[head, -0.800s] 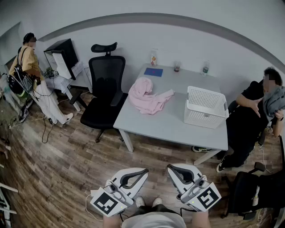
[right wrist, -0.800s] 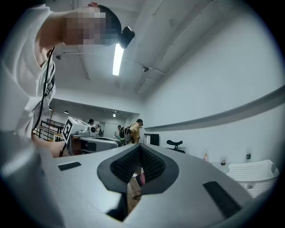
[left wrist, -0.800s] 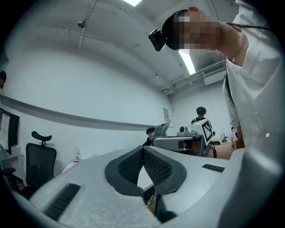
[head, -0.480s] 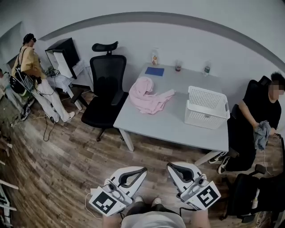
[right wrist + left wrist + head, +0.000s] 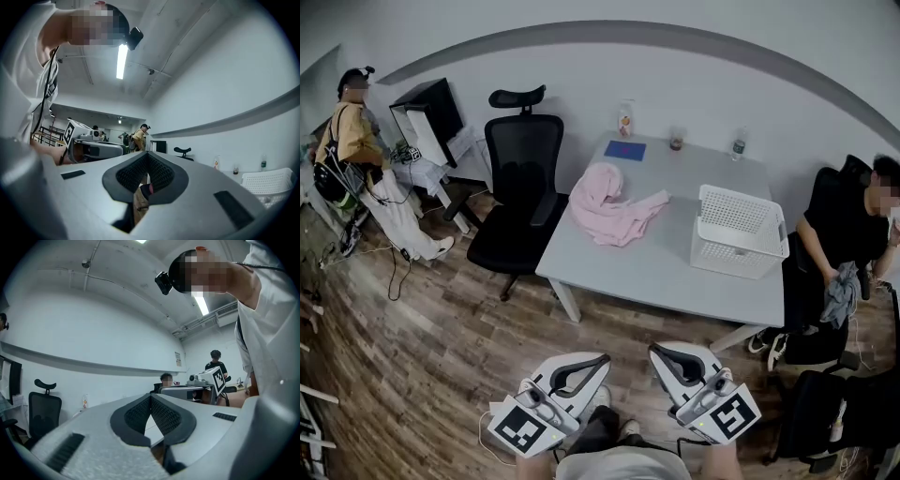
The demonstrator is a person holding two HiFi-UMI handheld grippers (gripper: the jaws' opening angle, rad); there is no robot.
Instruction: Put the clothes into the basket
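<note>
Head view: the white basket [image 5: 738, 230] stands at the right of the grey table [image 5: 656, 272], showing only its bare perforated floor. The pink clothes [image 5: 609, 208] lie heaped to its left, apart from it. Left gripper view: the left gripper [image 5: 151, 397] has its jaws pressed together, empty. Right gripper view: the right gripper [image 5: 147, 153] is likewise closed and empty.

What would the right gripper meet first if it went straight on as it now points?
Open air first. The right gripper aims past the table's left end toward the black monitor; it may clip the table corner, depth unclear.
</note>
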